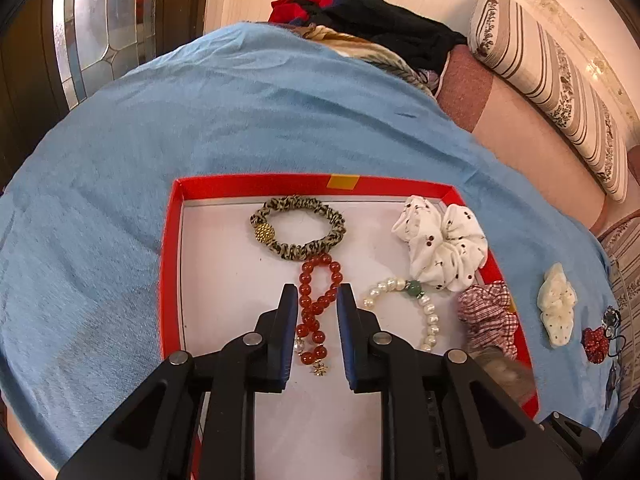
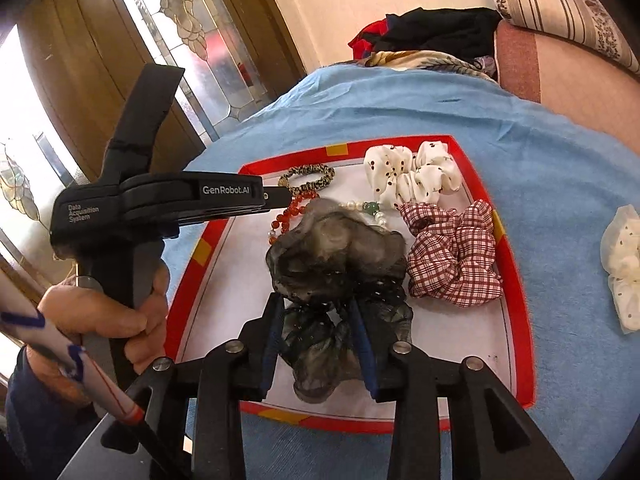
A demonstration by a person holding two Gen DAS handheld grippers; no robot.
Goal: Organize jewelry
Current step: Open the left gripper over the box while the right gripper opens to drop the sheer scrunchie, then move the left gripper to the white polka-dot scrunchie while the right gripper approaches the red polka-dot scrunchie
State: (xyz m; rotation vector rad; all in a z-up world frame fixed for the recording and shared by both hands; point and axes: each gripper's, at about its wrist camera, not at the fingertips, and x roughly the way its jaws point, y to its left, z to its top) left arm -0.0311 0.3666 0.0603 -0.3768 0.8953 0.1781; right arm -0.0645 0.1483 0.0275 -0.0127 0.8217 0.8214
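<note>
A red-rimmed tray (image 1: 170,264) with a white floor lies on the blue cloth. In it are a leopard hair tie (image 1: 298,226), a red bead bracelet (image 1: 318,308), a pearl bracelet (image 1: 428,312), a white dotted scrunchie (image 1: 444,244) and a red plaid scrunchie (image 1: 490,316). My left gripper (image 1: 318,294) is open, its fingers on either side of the red bead bracelet. My right gripper (image 2: 316,304) has its jaws around a dark sheer scrunchie (image 2: 336,252) over the tray (image 2: 516,272). The left gripper (image 2: 280,196) also shows in the right wrist view.
A second white dotted scrunchie (image 1: 558,304) and a small red and black one (image 1: 598,342) lie on the blue cloth (image 1: 248,112) right of the tray. Dark clothes (image 1: 384,28) are piled behind, with a striped cushion (image 1: 548,76) along the sofa back.
</note>
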